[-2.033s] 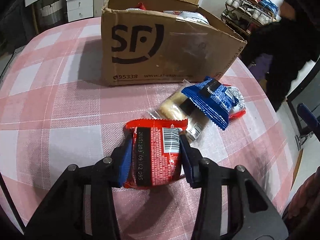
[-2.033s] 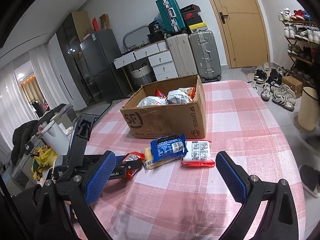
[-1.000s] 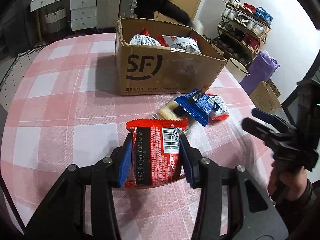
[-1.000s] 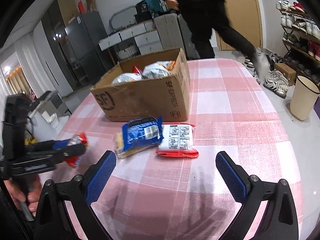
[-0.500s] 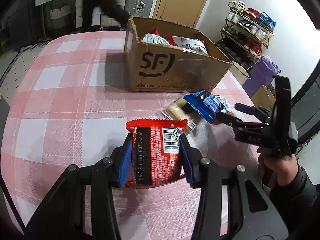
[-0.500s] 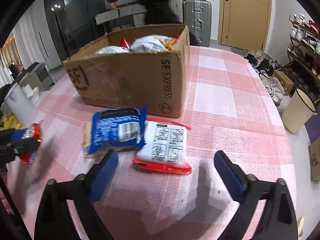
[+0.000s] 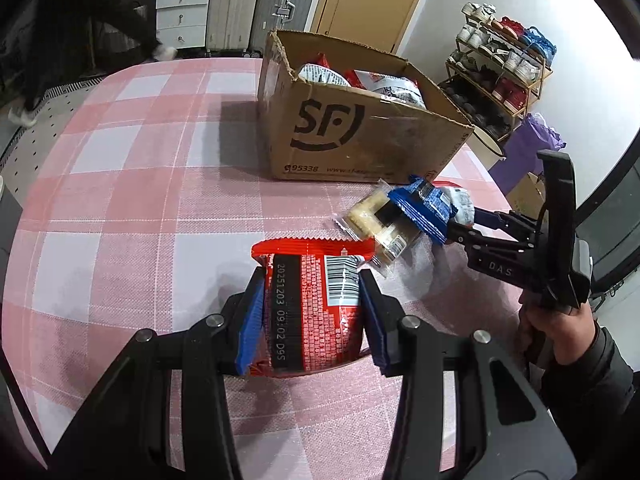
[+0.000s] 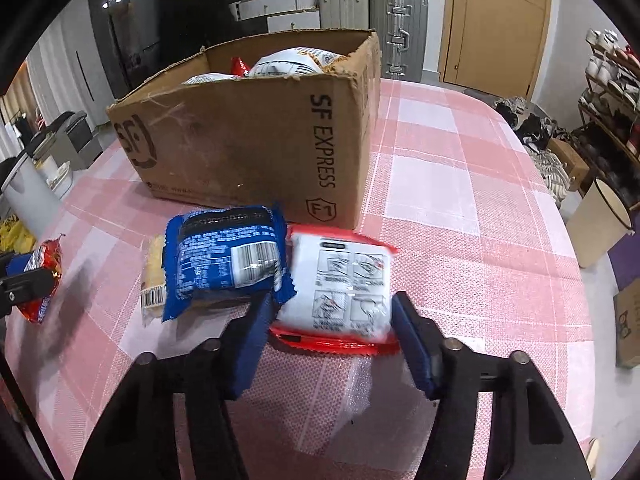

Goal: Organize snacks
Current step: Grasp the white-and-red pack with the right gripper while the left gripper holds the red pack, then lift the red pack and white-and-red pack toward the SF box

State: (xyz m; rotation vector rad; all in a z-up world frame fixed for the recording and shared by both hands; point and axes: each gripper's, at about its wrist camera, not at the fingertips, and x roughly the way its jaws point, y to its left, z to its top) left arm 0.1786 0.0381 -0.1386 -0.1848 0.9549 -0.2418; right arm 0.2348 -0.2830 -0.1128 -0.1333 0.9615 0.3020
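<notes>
My left gripper [image 7: 312,300] is shut on a red snack packet [image 7: 308,308] just above the pink checked table. My right gripper [image 8: 332,312] is closing its jaws on a white-and-red packet [image 8: 340,276], and both pads touch its sides. That packet lies in front of the cardboard box [image 8: 248,152], which holds several snack bags. A blue packet [image 8: 224,256] lies to its left, partly over a clear-wrapped yellow biscuit [image 8: 154,272]. In the left wrist view the right gripper [image 7: 460,220] reaches in from the right at the blue packet [image 7: 424,204], in front of the box [image 7: 352,140].
A patch of clear plastic film [image 8: 352,392] lies on the tablecloth [image 8: 460,240] under my right gripper. Suitcases [image 8: 396,28], a door and a shoe rack [image 7: 504,64] stand beyond the table. A person in dark clothes [image 8: 188,4] stands behind the box.
My right gripper came forward and down to the white-and-red packet, and its jaws closed in from wide apart. My left gripper kept still with the red packet. The person behind moved left.
</notes>
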